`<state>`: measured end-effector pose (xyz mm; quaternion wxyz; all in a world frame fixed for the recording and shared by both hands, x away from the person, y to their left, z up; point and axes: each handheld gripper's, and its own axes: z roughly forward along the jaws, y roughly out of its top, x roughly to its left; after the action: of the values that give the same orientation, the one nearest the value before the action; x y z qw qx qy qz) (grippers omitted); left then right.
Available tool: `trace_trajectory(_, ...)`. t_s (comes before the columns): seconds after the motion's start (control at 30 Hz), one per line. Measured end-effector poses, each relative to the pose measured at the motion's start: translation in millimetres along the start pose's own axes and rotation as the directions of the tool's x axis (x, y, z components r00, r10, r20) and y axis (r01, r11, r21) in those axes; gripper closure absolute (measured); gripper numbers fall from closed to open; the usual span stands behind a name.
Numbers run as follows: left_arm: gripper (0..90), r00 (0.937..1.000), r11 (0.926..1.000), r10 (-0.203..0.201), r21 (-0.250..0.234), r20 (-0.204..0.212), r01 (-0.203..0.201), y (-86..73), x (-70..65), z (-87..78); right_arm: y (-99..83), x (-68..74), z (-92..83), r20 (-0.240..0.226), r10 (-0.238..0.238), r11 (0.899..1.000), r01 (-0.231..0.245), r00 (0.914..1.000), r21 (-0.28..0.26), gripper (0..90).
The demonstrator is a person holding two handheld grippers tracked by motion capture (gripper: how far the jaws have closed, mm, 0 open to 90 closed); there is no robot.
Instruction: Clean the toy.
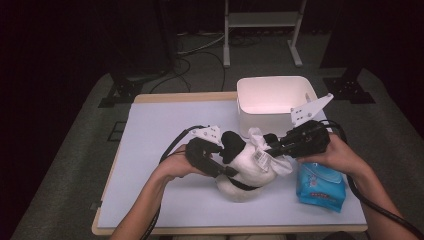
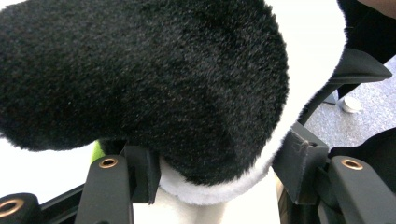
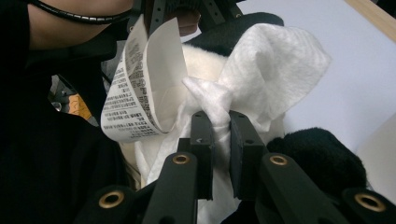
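Since the fluffy black-and-white plush toy (image 1: 245, 167) is all stuffing and fur, it's going to be light and squishy, nothing fragile about it. It sits near the middle of the pale lavender tabletop (image 1: 150, 150), just in front of the white plastic storage bin (image 1: 272, 102) at the far side, with a blue pack of wet wipes (image 1: 320, 187) to its right.

My guess is this is a wipe-down job. The right gripper (image 1: 267, 147) is clenched tight on a bunched-up white wet wipe (image 3: 261, 65), jaws nearly together with the cloth pinched between them, right up against the plush beside its printed paper hang tag (image 3: 140, 88). That wipe is limp and probably damp, so it'll drag on the fur rather than glide.

The left gripper (image 1: 220, 160) has the toy's black fuzzy limb (image 2: 140, 79) sitting between its jaws in the left gripper view. The near jaw looks snug against the fur, but there's a sliver of gap on the other side, so I can't tell if it's actually squeezing or just cradling it.

Grip advice: plush compresses a lot, so a grab on the fat body would just sink in and slip. A limb or ear is the better handle since it's narrow enough to pinch firmly. Fur is a bit slick, so a deep bite, not a fingertip nip. I'd also keep the wipe off the paper tag, which will go soggy.
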<state>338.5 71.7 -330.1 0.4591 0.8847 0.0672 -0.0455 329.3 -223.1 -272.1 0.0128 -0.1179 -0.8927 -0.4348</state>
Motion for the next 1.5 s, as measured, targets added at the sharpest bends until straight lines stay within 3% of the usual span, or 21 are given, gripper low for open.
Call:
trace_trajectory(0.2, 41.1, 0.9999, 0.9999, 0.016, 0.002, 0.004, -0.016, -1.9, -2.5, -1.9, -8.1, -1.0, -5.9, 0.033, 0.017, 1.0, -0.017, 0.9993, 0.022, 80.9)
trace_trajectory(0.43, 41.1, 0.9998, 0.9998, 0.02, -0.002, 0.008, -0.02, -3.6, -4.0, -2.8, -24.9, -18.2, -18.5, 0.101, 0.088, 0.996, -0.089, 0.991, 0.007, 80.8)
trace_trajectory(0.9, 41.2, 0.9995, 0.9996, 0.029, 0.001, 0.012, -0.029, -5.6, -4.1, -5.3, -12.7, -34.9, -12.6, 0.139, 0.107, 0.994, -0.11, 0.9845, 0.015, 80.8)
trace_trajectory(1.13, 41.4, 0.9998, 0.9998, 0.018, -0.006, 0.01, -0.017, -5.5, -3.8, -5.0, -13.2, -34.2, -12.2, 0.119, 0.111, 0.994, -0.113, 0.9867, 0.009, 80.8)
trace_trajectory(1.27, 41.5, 0.9997, 0.9997, 0.023, 0.009, 0.004, -0.024, -0.7, -4.6, -3.8, -8.9, -26.0, -12.0, 0.089, 0.093, 0.996, -0.093, 0.9917, 0.002, 80.8)
trace_trajectory(1.4, 41.4, 0.9997, 0.9997, 0.022, 0.013, 0.005, -0.022, 3.2, -5.4, -1.4, -2.6, -19.0, -7.6, 0.059, 0.065, 0.998, -0.066, 0.9961, 0.01, 80.8)
trace_trajectory(1.5, 41.4, 0.9994, 0.9991, 0.034, 0.024, 0.004, -0.034, 5.4, -5.9, -0.2, 7.7, -8.6, 1.7, 0.034, 0.017, 0.999, -0.018, 0.9993, 0.03, 80.7)
